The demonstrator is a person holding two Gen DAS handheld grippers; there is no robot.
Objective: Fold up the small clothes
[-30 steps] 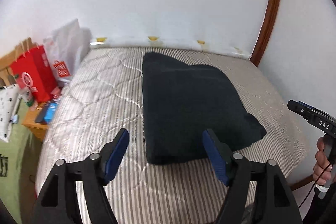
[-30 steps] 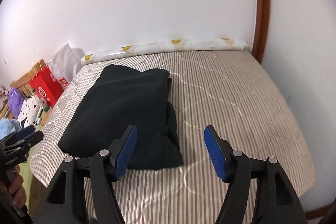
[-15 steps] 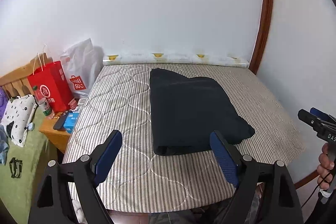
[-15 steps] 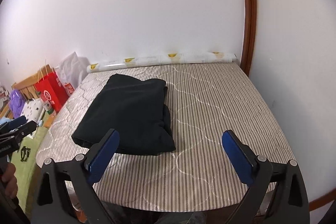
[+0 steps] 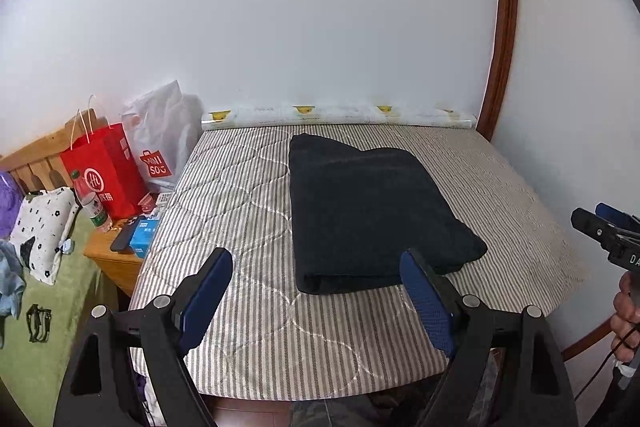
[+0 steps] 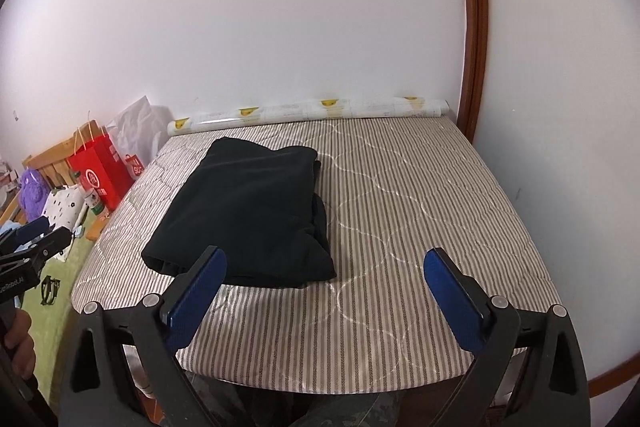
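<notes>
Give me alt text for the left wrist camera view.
A folded black garment lies on a striped mattress against a white wall. The open left gripper hovers before it, holding nothing, and red and white shopping bags stand at left.

My right gripper pokes in at the right edge of the left view, cut off so that only its tip and part of my hand show. My left gripper is likewise clipped at the left edge of the right view. The folded black garment hides its own inner layers, and the small dark thing on the green floor is too small to tell.
</notes>
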